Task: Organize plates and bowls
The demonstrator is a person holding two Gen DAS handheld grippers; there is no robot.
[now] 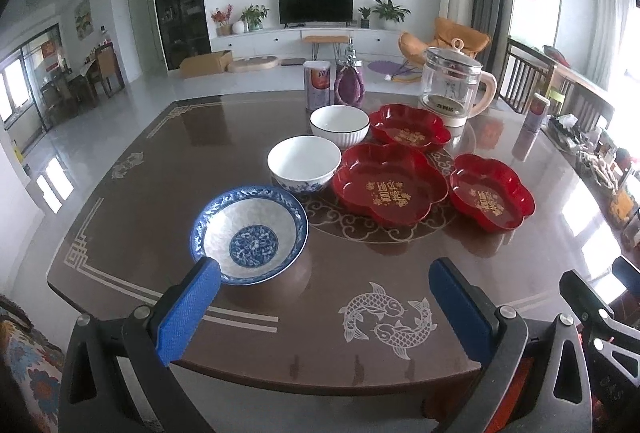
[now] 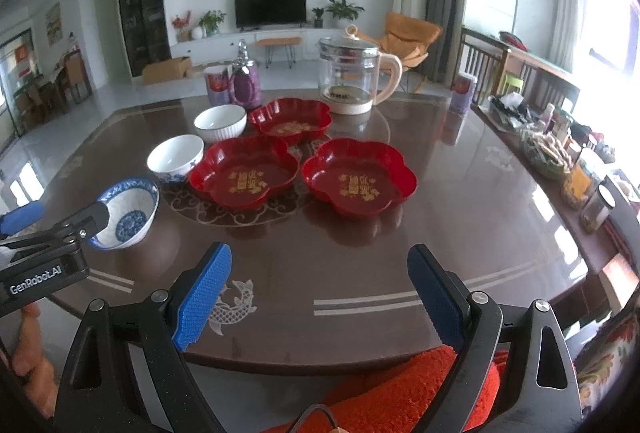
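A blue-patterned bowl (image 1: pixel 249 235) stands nearest on the dark table (image 1: pixel 132 233), with a white bowl with blue flowers (image 1: pixel 304 164) and a white ribbed bowl (image 1: pixel 339 125) behind it. Three red flower-shaped plates lie to the right: a far one (image 1: pixel 409 125), a large middle one (image 1: pixel 390 185) and a right one (image 1: pixel 491 191). My left gripper (image 1: pixel 325 283) is open and empty, its left fingertip over the blue bowl's near rim. My right gripper (image 2: pixel 320 273) is open and empty above the table's front edge, short of the red plates (image 2: pixel 358 177) (image 2: pixel 244 173) (image 2: pixel 291 120).
A glass kettle (image 1: pixel 454 87), a purple bottle (image 1: pixel 349 83) and a can (image 1: pixel 318 85) stand at the table's far side. Another can (image 1: pixel 536 113) and cluttered containers (image 2: pixel 560 153) line the right edge. An orange cloth (image 2: pixel 400 393) lies below the right gripper.
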